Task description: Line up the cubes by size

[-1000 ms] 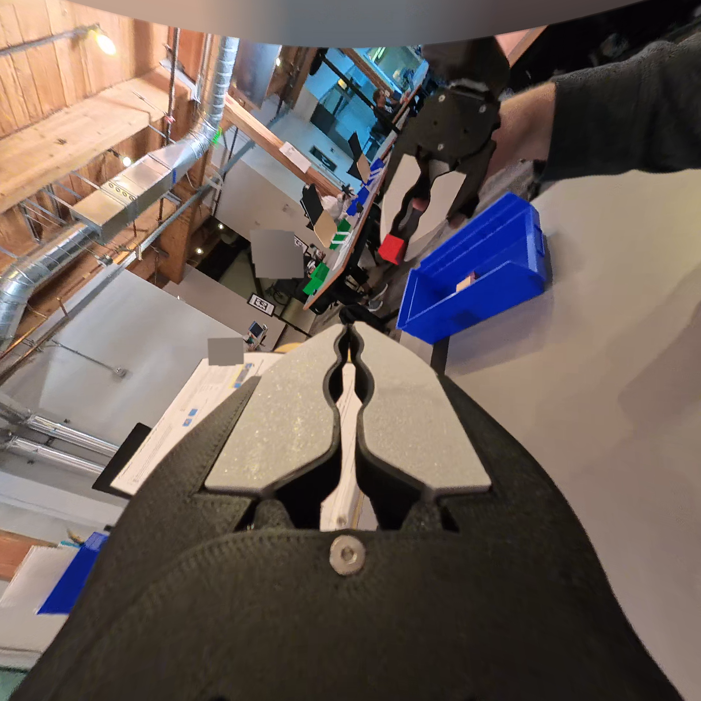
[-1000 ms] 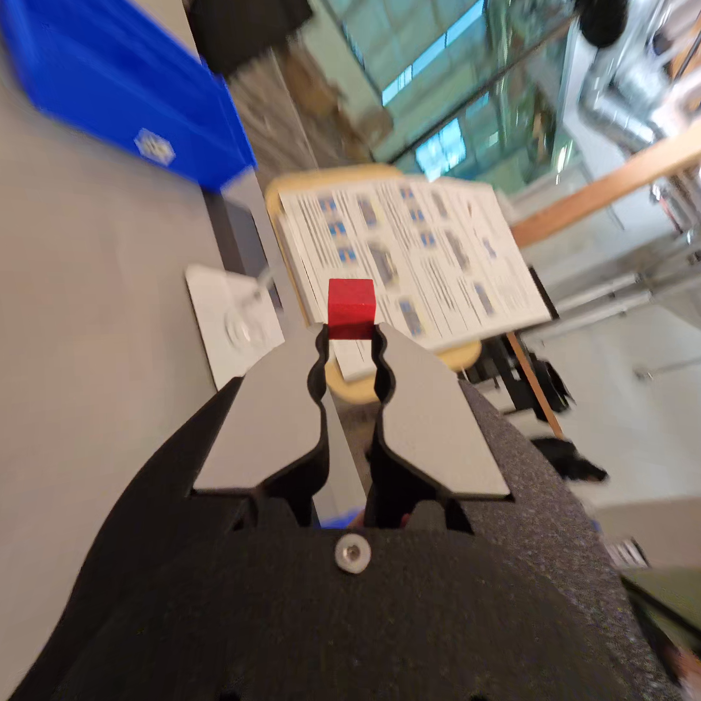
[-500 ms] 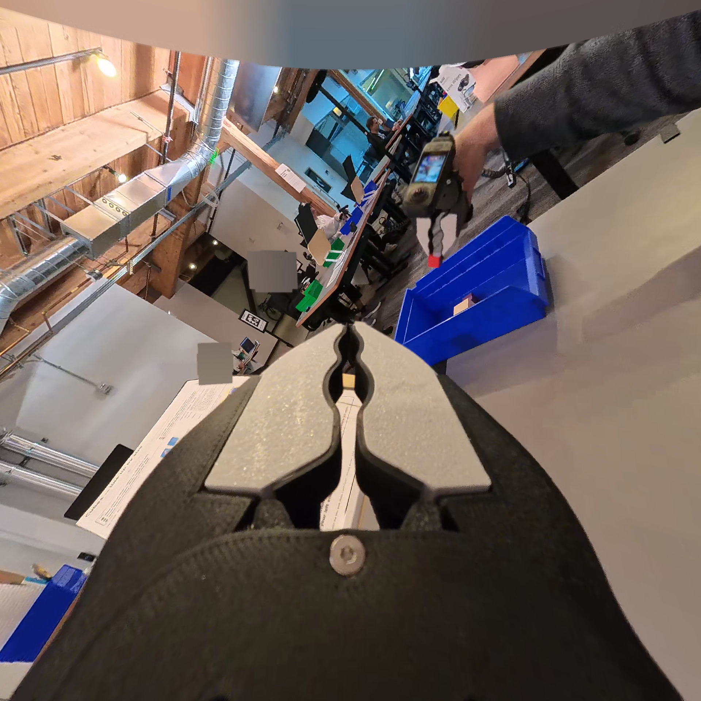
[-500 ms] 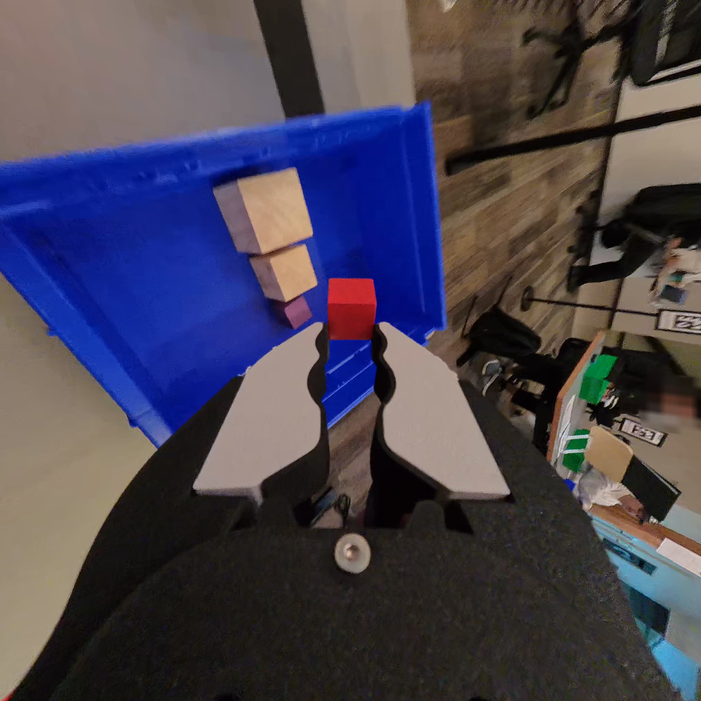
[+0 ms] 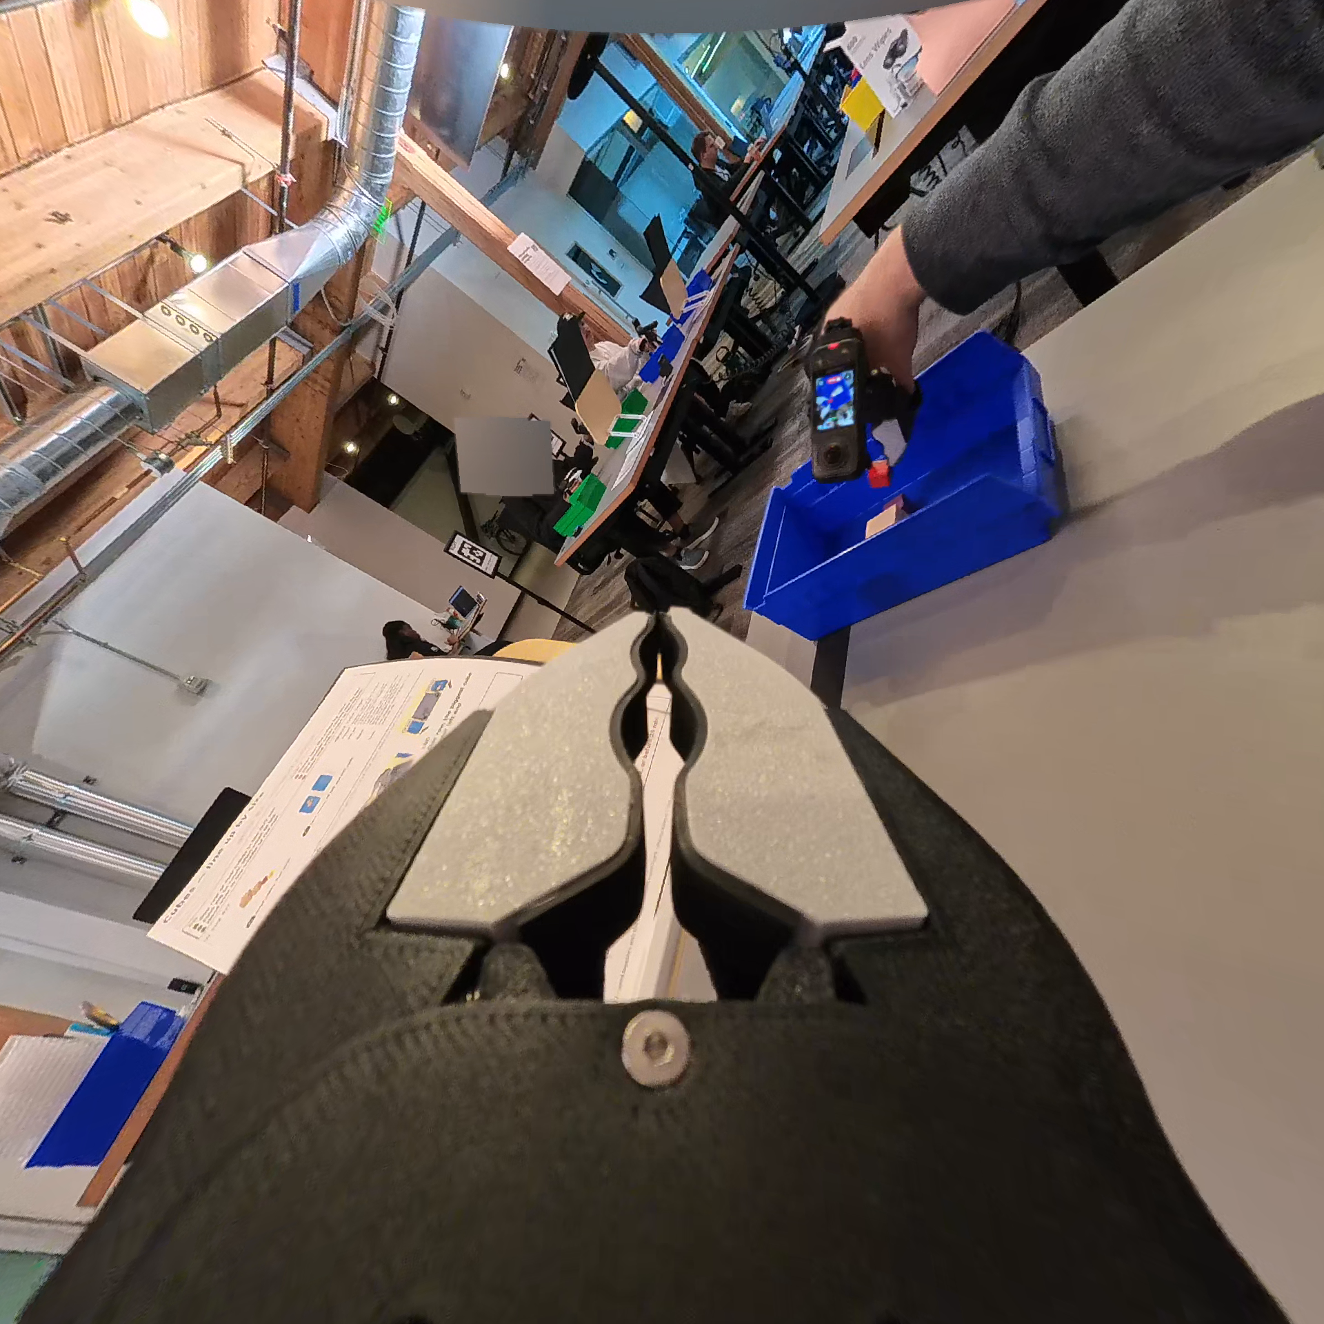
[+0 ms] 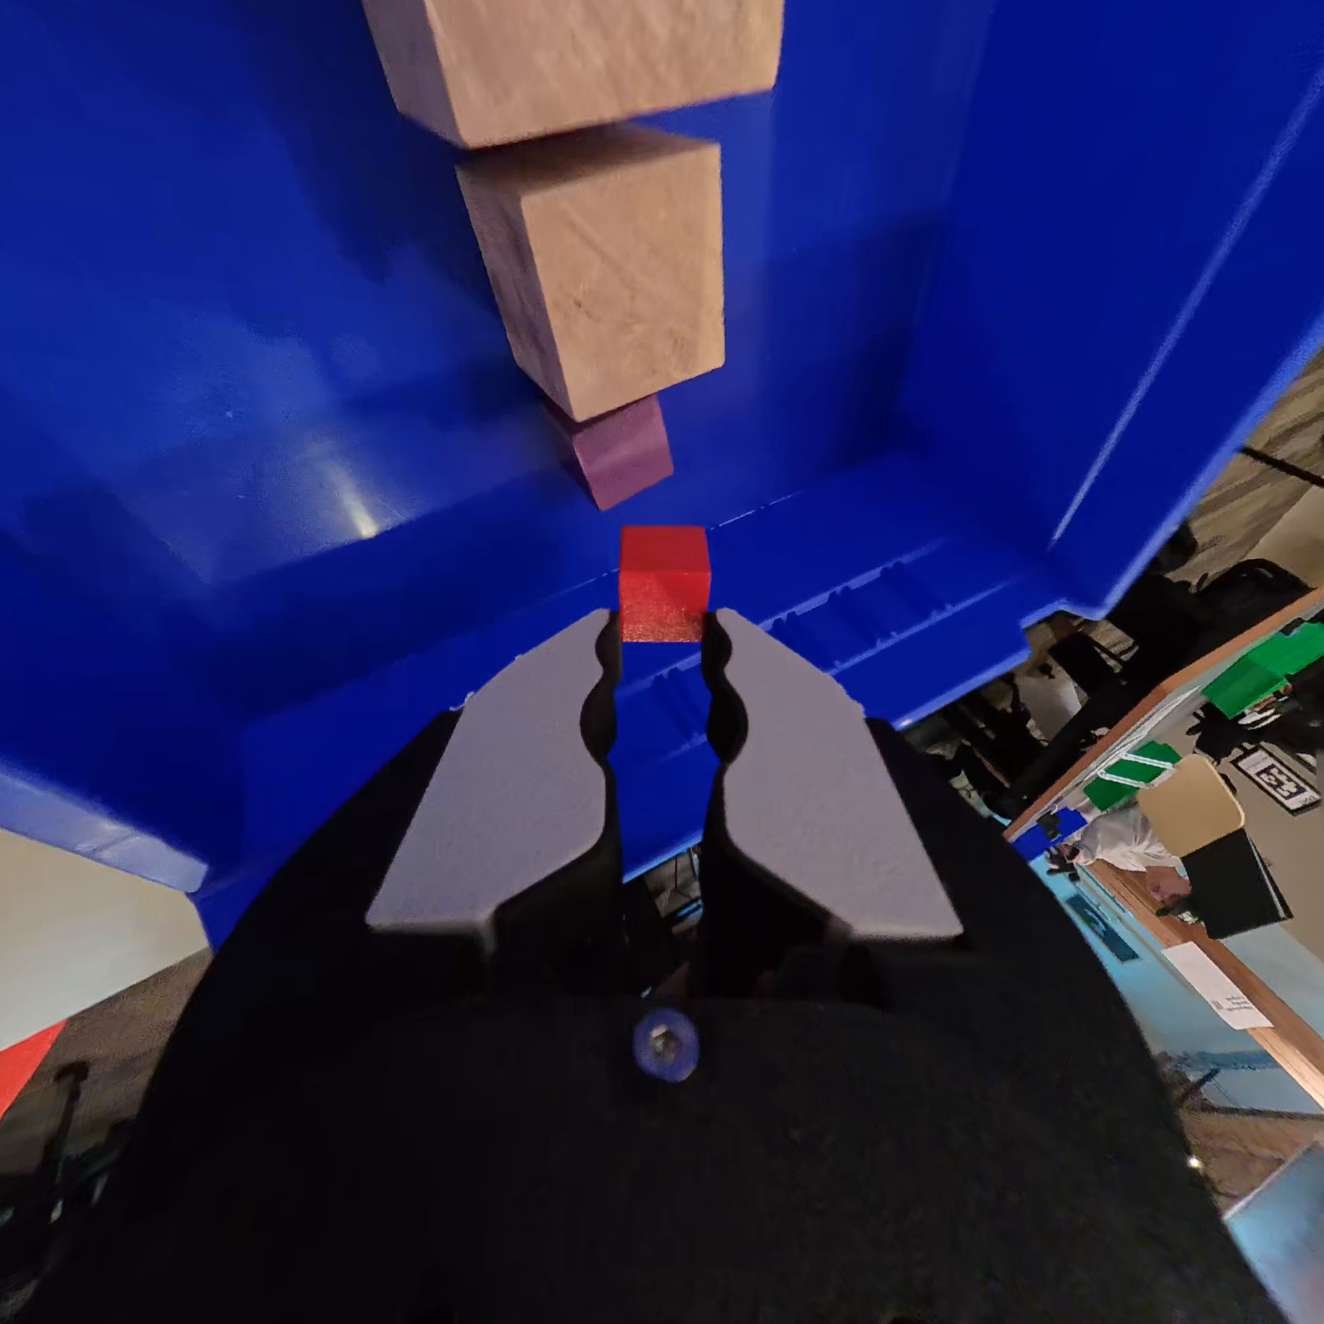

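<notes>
The right tool (image 6: 663, 622) pinches a small red wooden cube (image 6: 663, 582) at its fingertips, both pads pressed on the cube's sides, low inside the blue plastic bin (image 6: 215, 358). Ahead lies a row: a large pale wooden cube (image 6: 573, 64), a medium pale wooden cube (image 6: 616, 279), then a small purple cube (image 6: 622, 455) — touching, descending in size. The step in hand looks like placing the smallest; next it calls for setting the red cube down just beside the purple one, in line, then releasing. The left tool (image 5: 658, 625) is pressed together on nothing, over the grey tabletop (image 5: 1075, 788).
</notes>
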### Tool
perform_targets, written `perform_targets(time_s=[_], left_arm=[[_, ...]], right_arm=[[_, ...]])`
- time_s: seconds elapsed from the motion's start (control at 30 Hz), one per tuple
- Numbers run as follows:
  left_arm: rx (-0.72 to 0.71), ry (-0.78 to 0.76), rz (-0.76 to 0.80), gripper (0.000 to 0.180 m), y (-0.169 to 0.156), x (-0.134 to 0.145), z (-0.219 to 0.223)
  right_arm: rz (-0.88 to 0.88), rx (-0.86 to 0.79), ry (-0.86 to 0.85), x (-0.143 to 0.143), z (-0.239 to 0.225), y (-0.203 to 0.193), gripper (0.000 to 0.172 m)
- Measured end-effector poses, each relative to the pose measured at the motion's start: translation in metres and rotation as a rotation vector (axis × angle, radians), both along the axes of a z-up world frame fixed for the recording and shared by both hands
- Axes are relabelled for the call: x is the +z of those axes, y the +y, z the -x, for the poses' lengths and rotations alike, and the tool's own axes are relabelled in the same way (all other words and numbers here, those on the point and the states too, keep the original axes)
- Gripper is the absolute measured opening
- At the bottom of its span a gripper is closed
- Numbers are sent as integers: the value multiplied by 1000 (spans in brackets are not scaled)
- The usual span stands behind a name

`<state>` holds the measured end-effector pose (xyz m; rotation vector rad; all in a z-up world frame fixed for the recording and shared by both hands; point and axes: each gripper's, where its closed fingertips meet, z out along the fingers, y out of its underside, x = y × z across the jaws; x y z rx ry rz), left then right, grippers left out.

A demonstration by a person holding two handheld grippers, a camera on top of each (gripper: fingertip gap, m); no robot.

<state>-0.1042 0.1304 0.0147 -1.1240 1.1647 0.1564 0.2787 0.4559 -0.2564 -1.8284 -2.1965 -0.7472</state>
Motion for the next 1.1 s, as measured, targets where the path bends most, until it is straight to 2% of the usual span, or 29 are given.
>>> perform_targets(time_s=[0.23, 0.53, 0.97, 1.1], left_arm=[[3, 6, 13, 0, 3, -3, 1], [3, 21, 29, 0, 7, -8, -2], [-4, 36, 49, 0, 12, -14, -6], [-3, 43, 56, 0, 13, -16, -7]], right_arm=[[61, -7, -110, -24, -13, 7, 21], [111, 4, -194, -40, -16, 7, 21], [118, 5, -222, -46, -18, 10, 21], [103, -2, -231, -46, -19, 13, 30]])
